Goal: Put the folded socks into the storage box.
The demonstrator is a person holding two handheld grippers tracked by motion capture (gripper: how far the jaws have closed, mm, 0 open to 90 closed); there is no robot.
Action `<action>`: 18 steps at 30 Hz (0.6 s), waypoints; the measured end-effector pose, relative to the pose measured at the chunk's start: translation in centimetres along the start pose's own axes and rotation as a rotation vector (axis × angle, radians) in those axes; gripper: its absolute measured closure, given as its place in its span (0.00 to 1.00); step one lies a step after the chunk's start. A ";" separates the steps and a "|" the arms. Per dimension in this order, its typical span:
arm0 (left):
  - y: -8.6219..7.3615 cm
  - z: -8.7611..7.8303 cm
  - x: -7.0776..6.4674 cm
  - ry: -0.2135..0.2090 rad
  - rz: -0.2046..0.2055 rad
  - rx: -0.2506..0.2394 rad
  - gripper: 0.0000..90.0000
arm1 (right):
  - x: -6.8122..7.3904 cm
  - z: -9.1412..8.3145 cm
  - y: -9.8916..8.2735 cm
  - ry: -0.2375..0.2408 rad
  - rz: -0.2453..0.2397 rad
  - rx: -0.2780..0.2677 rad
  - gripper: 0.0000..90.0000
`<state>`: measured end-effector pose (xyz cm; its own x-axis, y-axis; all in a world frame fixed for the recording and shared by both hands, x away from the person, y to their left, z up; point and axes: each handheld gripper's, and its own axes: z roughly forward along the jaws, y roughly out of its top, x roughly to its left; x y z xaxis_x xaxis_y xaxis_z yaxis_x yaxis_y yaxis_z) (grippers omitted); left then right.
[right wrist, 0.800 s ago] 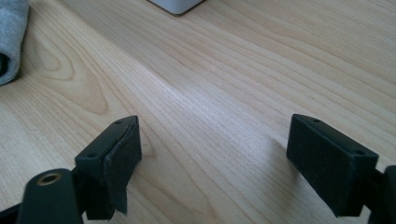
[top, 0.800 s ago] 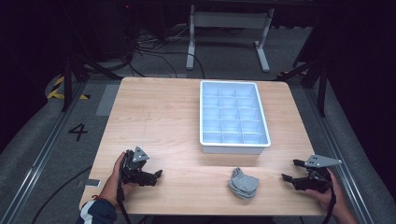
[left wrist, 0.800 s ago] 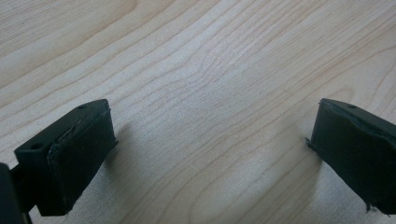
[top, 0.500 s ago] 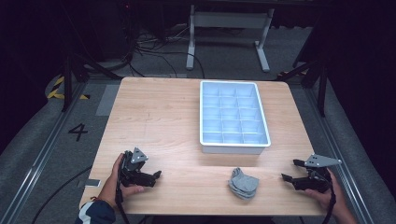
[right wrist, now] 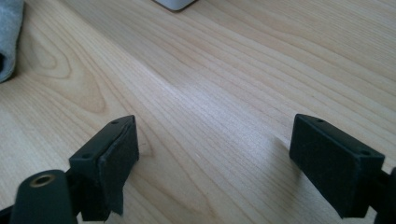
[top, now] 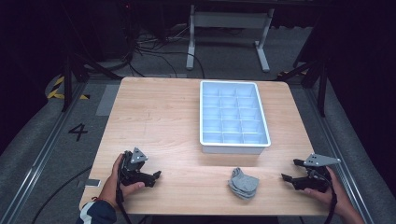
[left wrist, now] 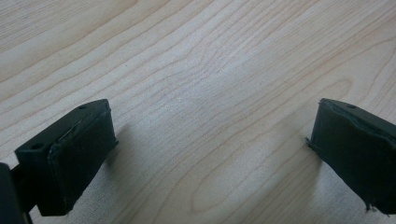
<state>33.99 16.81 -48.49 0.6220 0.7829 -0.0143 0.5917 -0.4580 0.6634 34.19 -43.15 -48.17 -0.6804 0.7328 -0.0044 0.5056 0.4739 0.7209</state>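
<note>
Here both the left gripper [top: 156, 175] and right gripper [top: 286, 178] gape wide, empty, flanking grey cloth [top: 243, 183].

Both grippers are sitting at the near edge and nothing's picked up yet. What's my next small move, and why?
Probably slide the right gripper leftward to the grey cloth bundle. Its jaws stand open and empty over bare table, and the bundle is the nearest loose thing, lying in front of the compartment tray. The left gripper, also open, is farther away.

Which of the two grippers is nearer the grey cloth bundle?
The right gripper: it sits just past the cloth bundle at the table's near edge, while the left gripper lies farther away across bare wood.
</note>
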 end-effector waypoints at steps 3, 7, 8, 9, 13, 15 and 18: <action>0.0 0.0 0.0 0.001 -0.001 0.001 0.00 | -0.1 0.0 0.2 0.008 -0.008 0.017 0.18; 0.0 0.0 0.0 0.001 -0.002 0.000 0.00 | -0.1 0.0 0.8 0.046 -0.027 0.056 0.19; 0.0 0.0 0.0 0.002 -0.002 0.001 0.00 | 0.1 0.0 1.0 0.060 -0.028 0.051 0.19; 0.0 0.0 0.0 0.002 -0.001 0.001 0.00 | 0.3 -0.1 1.2 0.075 -0.029 0.038 0.20; 0.0 0.0 0.0 0.001 -0.001 0.000 0.00 | 1.3 -0.5 2.5 0.143 -0.049 -0.004 0.23; 0.0 0.0 0.0 0.002 -0.002 0.001 0.00 | 2.1 -0.6 3.3 0.176 -0.079 -0.015 0.23; 0.0 0.0 0.0 0.002 -0.001 0.001 0.00 | 3.5 -0.5 4.8 0.210 -0.121 -0.017 0.24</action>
<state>33.97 16.81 -48.48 0.6206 0.7840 -0.0137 0.5931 -0.4578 0.6623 33.98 -38.61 -44.41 -0.8318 0.5526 0.0520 0.4064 0.5425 0.7352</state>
